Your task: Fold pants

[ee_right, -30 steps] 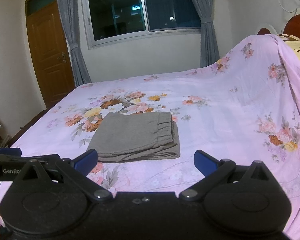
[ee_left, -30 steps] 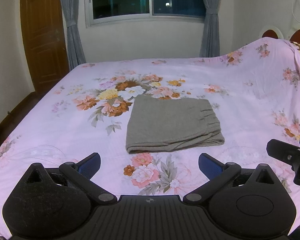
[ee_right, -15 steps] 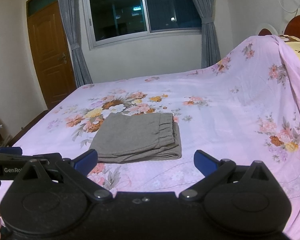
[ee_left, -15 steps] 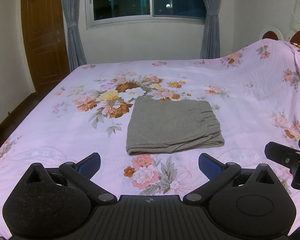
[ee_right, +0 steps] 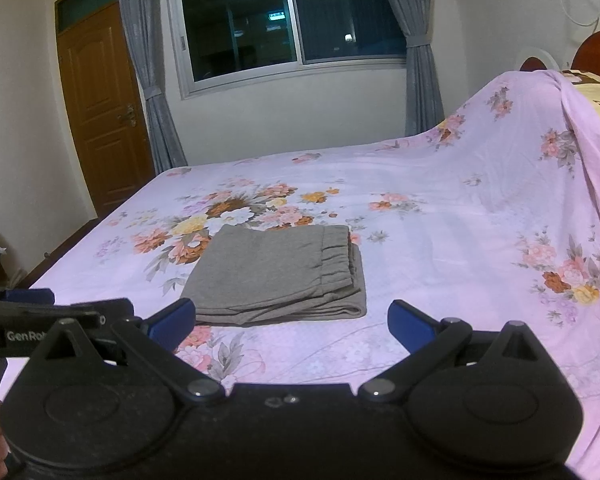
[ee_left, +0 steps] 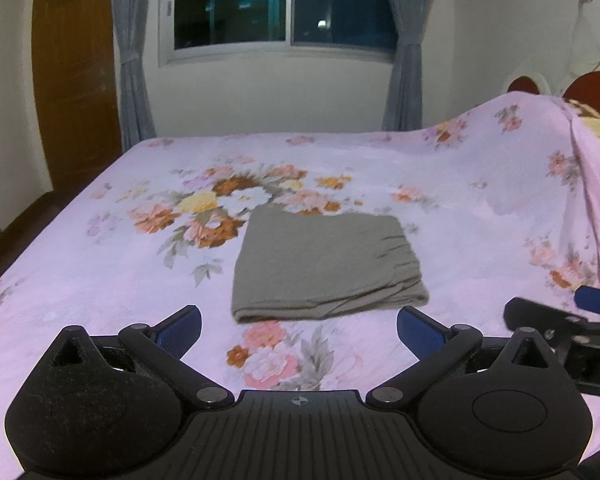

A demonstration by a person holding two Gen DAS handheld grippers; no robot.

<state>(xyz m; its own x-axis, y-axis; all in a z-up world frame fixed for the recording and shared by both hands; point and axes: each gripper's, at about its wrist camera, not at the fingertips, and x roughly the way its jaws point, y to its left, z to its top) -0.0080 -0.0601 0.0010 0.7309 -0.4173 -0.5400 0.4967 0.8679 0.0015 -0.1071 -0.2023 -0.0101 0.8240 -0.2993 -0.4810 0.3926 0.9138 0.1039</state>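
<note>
The grey pants [ee_left: 324,264] lie folded into a neat rectangle in the middle of the bed, waistband to the right; they also show in the right wrist view [ee_right: 280,276]. My left gripper [ee_left: 298,326] is open and empty, held back from the near edge of the pants. My right gripper [ee_right: 290,320] is open and empty, also short of the pants. The right gripper shows at the right edge of the left wrist view [ee_left: 560,320]. The left gripper shows at the left edge of the right wrist view [ee_right: 40,316].
The pink floral bedsheet [ee_left: 100,280] covers the whole bed and rises over pillows at the right [ee_right: 540,140]. A wooden door [ee_right: 100,112], a window with grey curtains [ee_right: 292,24] and a wall stand beyond the bed.
Both grippers have drawn back and slightly up from the pants. The pants have not moved. Both grippers stay open.
</note>
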